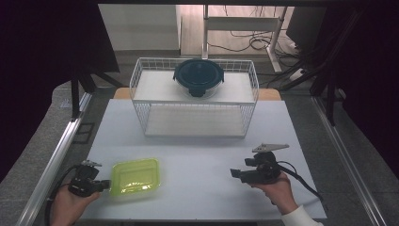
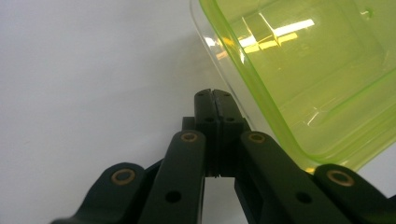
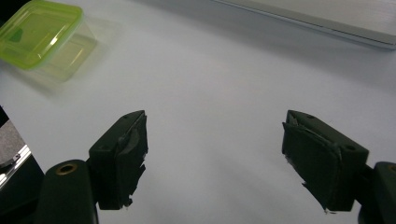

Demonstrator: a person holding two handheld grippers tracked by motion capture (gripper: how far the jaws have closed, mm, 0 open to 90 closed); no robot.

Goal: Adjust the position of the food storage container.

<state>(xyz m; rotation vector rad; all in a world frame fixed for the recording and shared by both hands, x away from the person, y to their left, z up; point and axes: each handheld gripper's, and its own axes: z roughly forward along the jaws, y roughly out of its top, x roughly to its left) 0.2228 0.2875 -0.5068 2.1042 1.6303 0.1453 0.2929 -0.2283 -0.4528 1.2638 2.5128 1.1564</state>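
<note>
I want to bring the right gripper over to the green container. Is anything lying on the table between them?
Nothing visible. In the high view, bare white table runs from the right gripper to the green container. The right gripper view shows the same open surface beyond its spread jaws. The left gripper sits at the container's far side, out of that path.
</note>
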